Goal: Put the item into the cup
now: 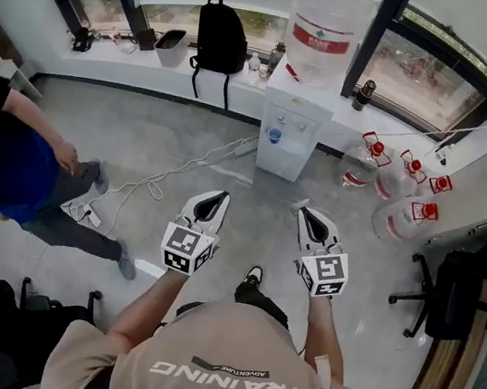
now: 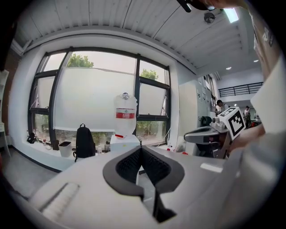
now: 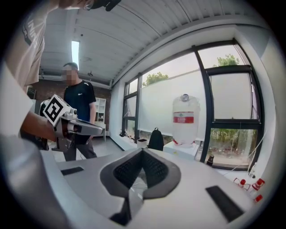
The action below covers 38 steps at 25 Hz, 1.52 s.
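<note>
Pointing left gripper (image 1: 221, 198), right gripper (image 1: 304, 213) at one dispenser (image 1: 286, 133).

The task's things are not showing in any view. The left tongs (image 1: 220, 196) and right tongs (image 1: 304, 211) are hovering empty, tips touching, above the floor (image 1: 188, 139), near the water dispenser (image 1: 291, 137).

the right gripper (image 3: 142, 151) has its jaws pressed together, nothing between them. beyond the tips and a little right stands a water bottle (image 3: 185, 120), a backpack (image 3: 155, 139) just left of it. far left: the left gripper (image 3: 90, 129) and a person (image 3: 79, 117).
</note>
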Motion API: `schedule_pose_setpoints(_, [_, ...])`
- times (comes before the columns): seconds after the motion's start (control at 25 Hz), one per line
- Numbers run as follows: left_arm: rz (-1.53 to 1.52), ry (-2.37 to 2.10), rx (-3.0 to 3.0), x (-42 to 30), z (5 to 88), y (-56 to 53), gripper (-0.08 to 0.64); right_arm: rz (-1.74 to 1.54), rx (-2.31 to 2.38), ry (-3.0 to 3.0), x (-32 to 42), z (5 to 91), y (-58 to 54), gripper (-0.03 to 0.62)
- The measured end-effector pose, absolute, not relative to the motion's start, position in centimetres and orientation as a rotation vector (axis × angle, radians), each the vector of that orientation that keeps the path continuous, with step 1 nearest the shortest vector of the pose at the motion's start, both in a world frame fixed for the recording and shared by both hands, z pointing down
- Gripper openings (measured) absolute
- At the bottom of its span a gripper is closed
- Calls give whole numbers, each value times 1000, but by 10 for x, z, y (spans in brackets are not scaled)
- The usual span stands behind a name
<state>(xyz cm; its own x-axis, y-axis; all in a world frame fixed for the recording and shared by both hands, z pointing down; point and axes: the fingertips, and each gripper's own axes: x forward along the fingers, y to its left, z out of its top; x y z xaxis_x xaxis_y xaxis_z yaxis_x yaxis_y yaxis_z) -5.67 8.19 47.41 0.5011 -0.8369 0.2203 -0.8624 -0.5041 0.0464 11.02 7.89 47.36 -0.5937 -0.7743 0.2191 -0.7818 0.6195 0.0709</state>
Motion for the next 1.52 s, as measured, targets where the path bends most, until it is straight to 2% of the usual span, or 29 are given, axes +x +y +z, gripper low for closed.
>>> schedule_pose_setpoints(0.68, [251, -1580, 2501, -48, 477, -23, 8, 52, 1124, -2665, 111, 482, -38, 11])
schedule_pose_setpoints(1.52, [268, -1419, 2589, -138, 482, -173, 8, 98, 1257, -2542, 30, 495, -162, 11])
